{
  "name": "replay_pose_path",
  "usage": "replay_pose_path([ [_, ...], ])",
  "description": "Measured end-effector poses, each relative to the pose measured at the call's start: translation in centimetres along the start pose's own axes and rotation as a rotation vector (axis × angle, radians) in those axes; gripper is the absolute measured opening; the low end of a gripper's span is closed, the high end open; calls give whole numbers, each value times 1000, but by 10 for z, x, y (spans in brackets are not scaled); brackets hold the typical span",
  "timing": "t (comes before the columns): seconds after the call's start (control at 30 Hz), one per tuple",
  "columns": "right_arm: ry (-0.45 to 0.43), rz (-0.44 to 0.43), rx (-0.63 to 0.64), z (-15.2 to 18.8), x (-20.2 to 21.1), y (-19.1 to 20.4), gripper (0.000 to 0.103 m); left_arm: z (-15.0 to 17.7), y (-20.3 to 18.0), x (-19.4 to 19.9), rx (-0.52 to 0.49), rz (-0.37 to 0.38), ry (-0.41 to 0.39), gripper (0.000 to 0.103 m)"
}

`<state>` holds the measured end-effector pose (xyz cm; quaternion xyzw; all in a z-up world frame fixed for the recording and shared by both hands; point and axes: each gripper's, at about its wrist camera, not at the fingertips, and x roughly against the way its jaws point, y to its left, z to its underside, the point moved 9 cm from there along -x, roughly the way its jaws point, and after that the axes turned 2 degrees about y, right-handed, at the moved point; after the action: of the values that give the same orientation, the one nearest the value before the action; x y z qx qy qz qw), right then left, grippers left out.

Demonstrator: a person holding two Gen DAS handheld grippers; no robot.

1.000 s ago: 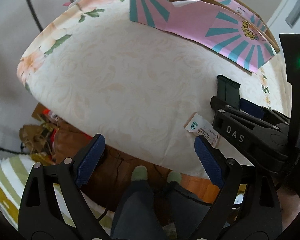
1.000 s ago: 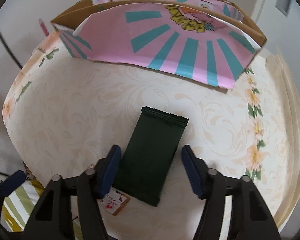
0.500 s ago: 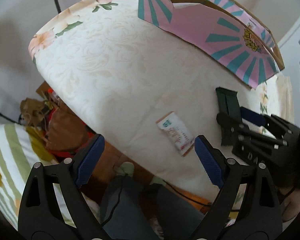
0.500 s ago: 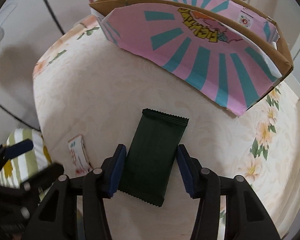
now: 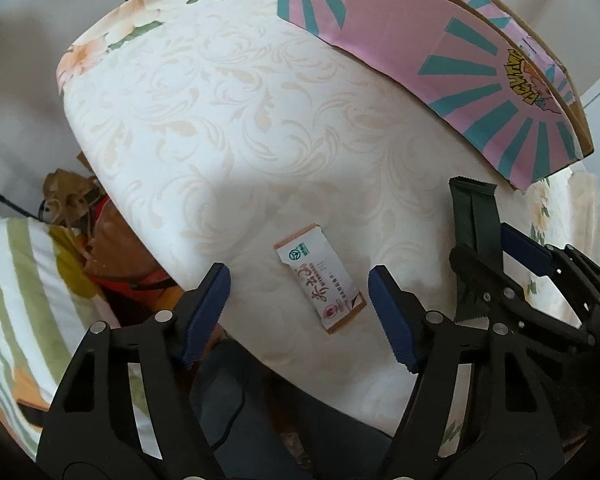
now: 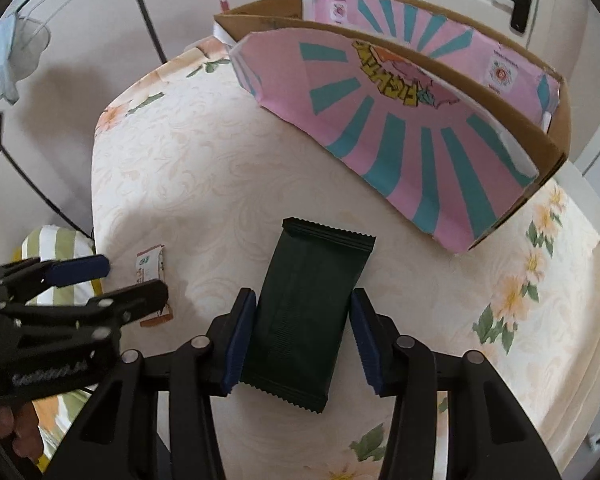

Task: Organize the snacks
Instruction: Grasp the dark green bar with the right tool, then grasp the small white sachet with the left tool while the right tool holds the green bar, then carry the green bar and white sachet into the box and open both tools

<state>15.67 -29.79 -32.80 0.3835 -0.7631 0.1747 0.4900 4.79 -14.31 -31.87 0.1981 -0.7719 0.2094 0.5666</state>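
Observation:
A dark green snack packet (image 6: 312, 316) lies on the floral tablecloth. My right gripper (image 6: 302, 342) straddles its near half, jaws close against both long edges; it also shows in the left wrist view (image 5: 474, 220). A small white snack packet (image 5: 320, 280) lies near the table's front edge, between the open jaws of my left gripper (image 5: 300, 312), which hovers above it. In the right wrist view the white packet (image 6: 150, 268) is partly hidden behind the left gripper (image 6: 112, 280).
A pink and teal cardboard box (image 6: 404, 120) stands open at the back of the table, also in the left wrist view (image 5: 472, 60). The table's front edge (image 5: 148, 240) drops to cluttered floor and a striped cushion (image 5: 16, 280).
My left gripper moved forward over the table so the white packet now lies between its jaws. My right gripper narrowed onto the green packet's edges.

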Motion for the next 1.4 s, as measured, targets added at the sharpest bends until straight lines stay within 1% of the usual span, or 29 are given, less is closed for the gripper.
replay_pose_path([
  [0.1,-11,0,32,2,4,-2,44,-1,-3,-2,2,-16,-3,59],
  [0.13,-12,-3,36,2,3,-2,44,-1,-4,-3,-1,-25,-3,53],
  [0.2,-16,-12,45,1,3,-1,44,-1,-5,-4,-13,-43,-4,45],
  [0.27,-17,-18,48,1,2,-1,44,0,-6,-4,-25,-57,-5,33],
  [0.33,-17,-25,46,1,0,-1,44,-2,-5,-4,-40,-70,-8,25],
  [0.4,-19,-28,47,0,1,-2,44,-3,-5,-4,-42,-64,-8,22],
  [0.77,-28,-39,35,-1,3,-4,44,-13,-3,4,-36,-21,-25,20],
  [0.9,-45,-40,30,-3,10,-4,44,-19,-4,16,-47,-5,-42,20],
  [1.0,-62,-41,27,-7,19,-4,44,-27,-7,32,-56,9,-69,20],
  [1.2,-119,-43,17,-23,49,1,44,-56,-17,67,-92,55,-147,20],
  [1.3,-154,-30,13,-37,66,6,44,-78,-23,86,-118,92,-194,20],
  [1.4,-194,-16,-16,-54,85,7,44,-107,-31,105,-163,139,-242,20],
])
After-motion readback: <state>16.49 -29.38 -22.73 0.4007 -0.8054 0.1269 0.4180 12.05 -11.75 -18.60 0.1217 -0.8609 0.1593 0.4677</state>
